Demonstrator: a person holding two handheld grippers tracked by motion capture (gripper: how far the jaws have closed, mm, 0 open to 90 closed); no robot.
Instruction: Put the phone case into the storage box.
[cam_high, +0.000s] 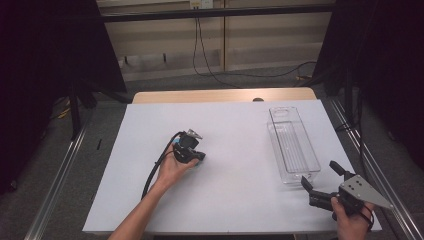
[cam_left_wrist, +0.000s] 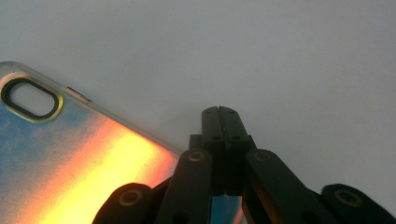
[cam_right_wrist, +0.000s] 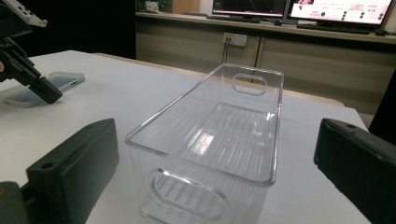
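A: Looking nearest first, the right gripper (cam_high: 321, 178) sits at the counter's (cam_high: 235, 200) near right corner with its jaws spread wide and nothing between them, aimed at the bin's (cam_high: 294, 145) near end.

B: So it could bump that end wall?

A: That's my worry. The bin is clear, light-looking plastic lying lengthwise. A jaw catching the rim would likely skate it off toward the far edge, since nothing braces it.

B: And the left gripper (cam_left_wrist: 221, 114)?

A: Its jaws are pressed together, empty. It rests tip-down on the counter, just beside the case (cam_left_wrist: 70, 158).

B: Where exactly is the case?

A: Flat on the counter left of middle, well apart from the bin. In the left gripper view it lies beside and partly under the gripper's linkage, camera cutout away from the jaws.

B: Risk there?

A: A thin, flat case gives closed jaws no edge. Opening and pushing down would probably slide it rather than lift it. A shallow pinch could also let it slip out partway to the bin.
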